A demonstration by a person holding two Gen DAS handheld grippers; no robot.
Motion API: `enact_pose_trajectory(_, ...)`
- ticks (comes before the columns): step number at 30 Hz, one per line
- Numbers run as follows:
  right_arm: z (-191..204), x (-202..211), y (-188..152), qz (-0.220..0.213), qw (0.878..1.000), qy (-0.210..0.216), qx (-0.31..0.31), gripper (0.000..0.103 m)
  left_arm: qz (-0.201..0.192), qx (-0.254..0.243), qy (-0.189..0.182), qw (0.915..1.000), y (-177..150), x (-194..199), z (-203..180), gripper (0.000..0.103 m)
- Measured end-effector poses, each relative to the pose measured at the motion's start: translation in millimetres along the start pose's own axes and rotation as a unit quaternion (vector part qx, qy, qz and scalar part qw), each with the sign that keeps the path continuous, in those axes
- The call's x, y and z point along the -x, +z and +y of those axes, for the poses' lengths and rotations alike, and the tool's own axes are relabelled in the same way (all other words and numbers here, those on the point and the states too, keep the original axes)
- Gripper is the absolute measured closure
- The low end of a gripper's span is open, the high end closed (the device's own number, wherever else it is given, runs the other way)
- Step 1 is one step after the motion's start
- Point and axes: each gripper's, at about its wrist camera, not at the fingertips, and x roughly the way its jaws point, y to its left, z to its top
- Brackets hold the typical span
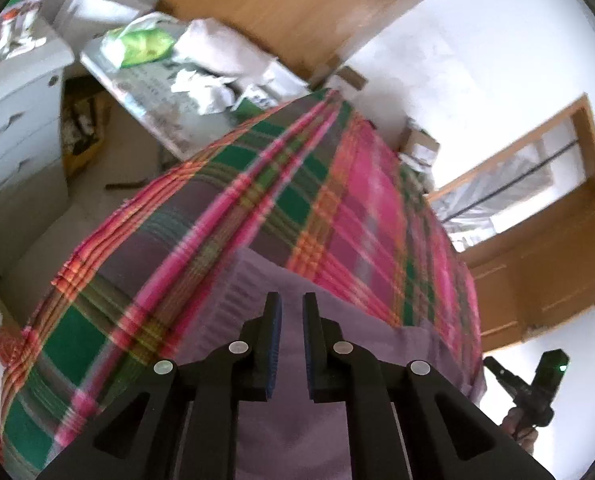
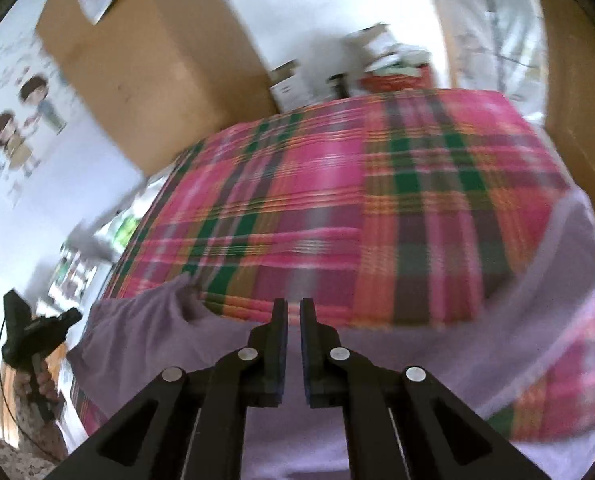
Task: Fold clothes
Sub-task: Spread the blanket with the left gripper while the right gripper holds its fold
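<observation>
Motion blur smears the plaid bedspread point(image 2: 337, 208); the lilac garment point(image 2: 289, 432) runs past the bottom edge, its shape unreadable.

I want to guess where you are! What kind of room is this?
Probably a bedroom: a bed with a pink and green plaid cover, a white chest of drawers beside it, and cartoon stickers on the wall.

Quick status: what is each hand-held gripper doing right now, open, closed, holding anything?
Left hand-held gripper: nearly closed over the purple garment; whether it grips cannot be told.
Right hand-held gripper: closed; holding cannot be told.
</observation>
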Motion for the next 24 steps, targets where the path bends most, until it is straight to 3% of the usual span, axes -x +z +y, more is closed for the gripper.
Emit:
enact_pose_trajectory(5, -35, 36, -29, -0.006, 0.998, -0.055, -0.038, 0.095, 0.009, -0.058, -0.02, 0.9981, -19, 6, -32, 0.09)
enact_pose_trajectory(8, -47, 42, -32, -0.005, 0.997, -0.067, -0.047, 0.079, 0.025, -0.109, -0.031, 0.9932, -36, 4, -55, 0.09)
enact_pose_trajectory(10, -54, 45, -33, -0.005, 0.996, -0.071, -0.053, 0.075, 0.042, -0.138, -0.044, 0.9886, -49, 1, -69, 0.09)
enact_pose_trajectory(14, -61, 38, -29, -0.001, 0.995, -0.076, -0.06, 0.075, 0.073, -0.194, -0.072, 0.9755, -81, -8, -95, 0.089)
enact_pose_trajectory(21, -74, 12, -16, 0.002, 0.991, -0.096, -0.096, 0.073, 0.145, -0.282, -0.092, 0.9438, -140, -24, -133, 0.089)
enact_pose_trajectory(24, -83, 6, -8, 0.003, 0.987, -0.117, -0.109, 0.072, 0.158, -0.315, -0.095, 0.931, -158, -25, -146, 0.071)
